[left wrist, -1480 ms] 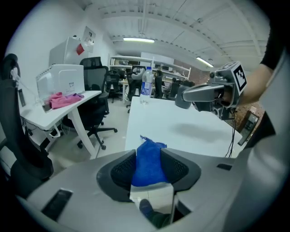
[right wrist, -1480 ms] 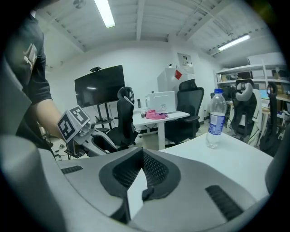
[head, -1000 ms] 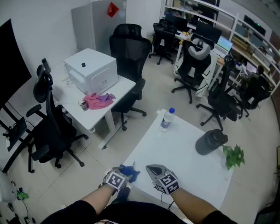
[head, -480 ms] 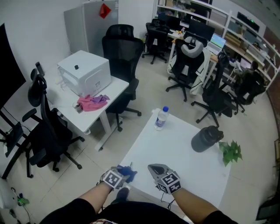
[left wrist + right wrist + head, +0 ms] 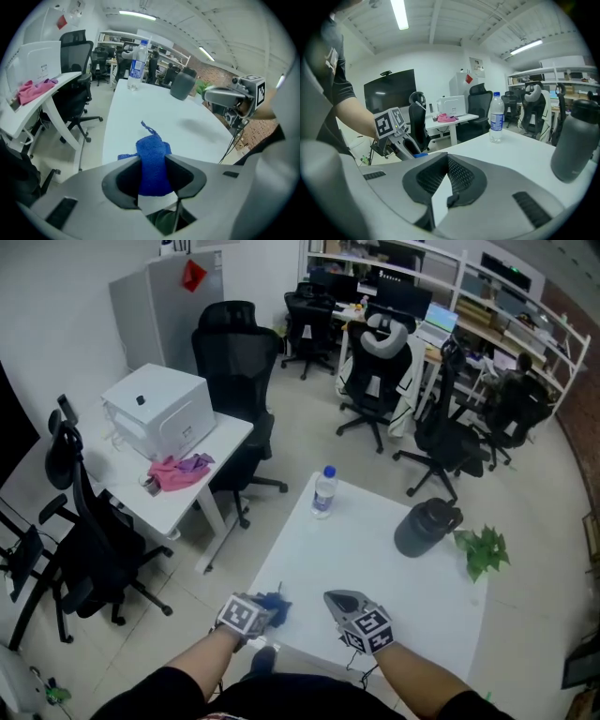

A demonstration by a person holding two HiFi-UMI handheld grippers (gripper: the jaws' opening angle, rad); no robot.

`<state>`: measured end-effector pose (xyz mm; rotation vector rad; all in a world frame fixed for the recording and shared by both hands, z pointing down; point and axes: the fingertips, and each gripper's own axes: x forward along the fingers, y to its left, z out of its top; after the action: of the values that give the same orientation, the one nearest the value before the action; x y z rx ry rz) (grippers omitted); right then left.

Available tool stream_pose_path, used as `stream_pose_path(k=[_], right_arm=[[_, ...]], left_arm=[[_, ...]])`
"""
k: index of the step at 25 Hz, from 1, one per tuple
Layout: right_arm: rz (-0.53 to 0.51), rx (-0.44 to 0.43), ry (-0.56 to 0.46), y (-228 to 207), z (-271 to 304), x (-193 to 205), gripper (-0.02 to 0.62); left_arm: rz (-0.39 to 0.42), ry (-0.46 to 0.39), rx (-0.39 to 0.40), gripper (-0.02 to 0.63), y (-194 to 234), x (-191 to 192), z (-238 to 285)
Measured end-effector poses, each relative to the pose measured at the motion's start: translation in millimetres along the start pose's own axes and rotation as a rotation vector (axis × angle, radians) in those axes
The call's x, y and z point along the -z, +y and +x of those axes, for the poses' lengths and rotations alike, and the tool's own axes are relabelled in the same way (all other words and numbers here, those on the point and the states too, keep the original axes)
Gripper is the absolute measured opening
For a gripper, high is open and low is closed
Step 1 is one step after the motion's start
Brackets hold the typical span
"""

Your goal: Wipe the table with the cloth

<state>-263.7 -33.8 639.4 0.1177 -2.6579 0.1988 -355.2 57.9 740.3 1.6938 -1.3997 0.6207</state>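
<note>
1. Blue cloth (image 5: 151, 149) sits right in the left gripper (image 5: 153, 159). Its jaws are closing in, and both pads already press on the bunched fabric.
2. The cloth is at the near left corner of the white bench (image 5: 375, 563), with a loose thread tail trailing forward across the top.
3. Over to the right gripper (image 5: 447, 157): its jaws are together with nothing between them, the pads meeting at their tips.
4. In the head view the two grippers are side by side at the bench's near edge, close but apart. Each is carried on a bare forearm.
5. At the far left corner of the bench a clear water bottle (image 5: 323, 493) with a blue cap stands upright.
6. A dark flask (image 5: 424, 527) stands toward the far right side, and a sprig of green leaves (image 5: 482, 551) lies just beyond it at the right edge.
7. The middle of the bench, between the grippers and the bottle, is plain white surface.
8. Off to the left, a second desk (image 5: 220, 442) carries a white box (image 5: 159, 411) and a crumpled pink cloth (image 5: 178, 471), well away from the action.
9. Black office chairs ring the floor behind.
</note>
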Motion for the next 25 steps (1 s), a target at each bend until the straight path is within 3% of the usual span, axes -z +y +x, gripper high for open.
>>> stream_pose_path(k=[5, 9, 17, 25], right_arm=[[0.038, 0.086, -0.045, -32.1, -26.7, -5.5, 0.012], [0.059, 0.162, -0.081, -64.7, -57.8, -8.1, 0.012], [0.135, 0.37, -0.126, -143.9, -172.0, 21.6, 0.012], [0.217, 0.526, -0.145, -202.7, -301.3, 89.2, 0.012]], left_arm=[[0.079, -0.082, 0.029, 0.149, -28.3, -74.0, 3.9], [0.14, -0.091, 0.053, 0.149, -59.6, -122.8, 18.8], [0.34, -0.017, 0.073, 0.149, -168.2, -198.8, 80.2], [0.56, 0.119, 0.002, 0.147, -289.4, -228.9, 172.3]])
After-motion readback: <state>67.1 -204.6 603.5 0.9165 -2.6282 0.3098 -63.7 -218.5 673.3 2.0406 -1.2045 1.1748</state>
